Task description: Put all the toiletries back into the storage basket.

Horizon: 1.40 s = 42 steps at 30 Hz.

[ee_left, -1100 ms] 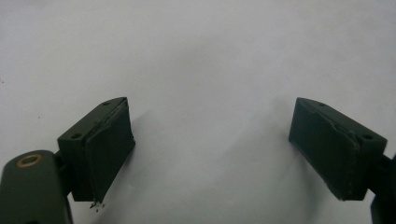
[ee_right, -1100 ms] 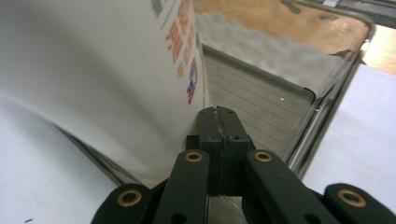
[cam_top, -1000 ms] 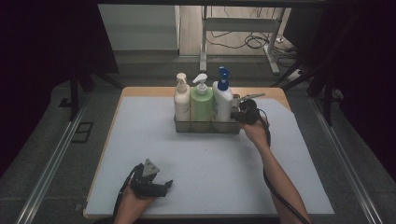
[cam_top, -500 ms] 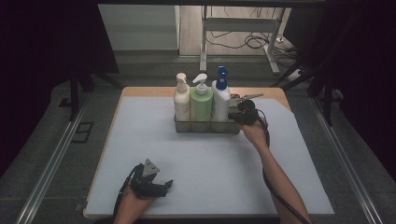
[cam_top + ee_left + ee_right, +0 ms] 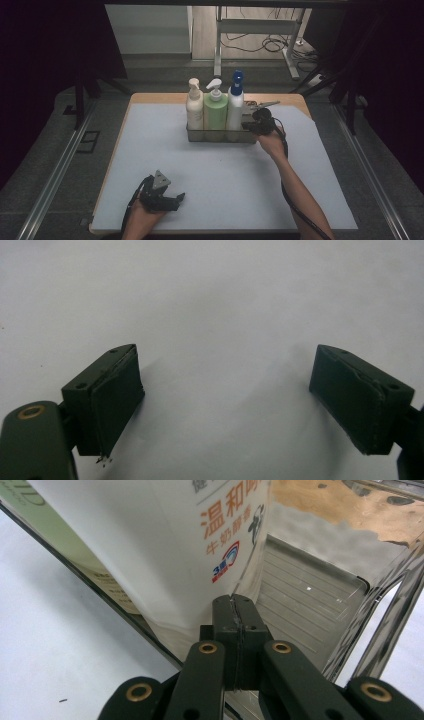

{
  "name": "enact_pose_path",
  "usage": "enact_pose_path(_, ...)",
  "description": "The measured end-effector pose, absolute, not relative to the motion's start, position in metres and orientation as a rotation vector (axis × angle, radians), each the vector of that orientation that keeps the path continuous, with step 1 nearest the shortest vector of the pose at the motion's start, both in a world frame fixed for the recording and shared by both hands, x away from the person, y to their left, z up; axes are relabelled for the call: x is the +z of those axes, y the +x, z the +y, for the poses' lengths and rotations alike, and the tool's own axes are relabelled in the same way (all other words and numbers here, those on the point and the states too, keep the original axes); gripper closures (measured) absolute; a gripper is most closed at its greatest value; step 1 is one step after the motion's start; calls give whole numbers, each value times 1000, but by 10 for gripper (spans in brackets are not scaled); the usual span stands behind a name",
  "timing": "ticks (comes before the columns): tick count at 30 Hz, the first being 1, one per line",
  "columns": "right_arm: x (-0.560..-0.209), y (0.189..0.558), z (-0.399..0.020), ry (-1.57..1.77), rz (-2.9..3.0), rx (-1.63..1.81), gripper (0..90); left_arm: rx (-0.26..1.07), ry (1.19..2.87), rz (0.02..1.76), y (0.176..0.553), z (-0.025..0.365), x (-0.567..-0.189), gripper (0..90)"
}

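Metal rack (image 5: 220,136) at the table's (image 5: 150,150) far middle holds three bottles, right slot empty. Right tongs (image 5: 235,611), closed on nothing, push beside the white bottle (image 5: 165,545); I judge packing nearly done. Left tongs (image 5: 225,405) rest open near left

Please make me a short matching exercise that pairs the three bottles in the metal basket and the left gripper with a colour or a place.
Things:
1. Left-hand bottle
2. Middle bottle
3. Right-hand bottle
4. Left gripper

Descriptions:
A. White body with a blue top
B. Near edge of the table, far from the basket
C. Cream body with a cream pump
D. Light green body with a white pump

Pairs: 1-C, 2-D, 3-A, 4-B
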State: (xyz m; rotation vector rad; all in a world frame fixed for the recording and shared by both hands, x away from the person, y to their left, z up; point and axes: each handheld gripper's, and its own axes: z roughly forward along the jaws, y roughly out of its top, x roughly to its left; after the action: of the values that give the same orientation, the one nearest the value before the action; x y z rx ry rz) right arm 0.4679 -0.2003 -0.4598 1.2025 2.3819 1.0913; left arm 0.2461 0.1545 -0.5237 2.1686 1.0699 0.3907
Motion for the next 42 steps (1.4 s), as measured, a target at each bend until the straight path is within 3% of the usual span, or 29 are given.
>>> enact_pose_path(20,-449,462,-205,1181,2362,1089,767,390,2161,1072,246,154,-524,133)
enact_pose_path(42,-429,437,-213,1108,2353,1079,478,390,2160,1073,246,154,-524,133)
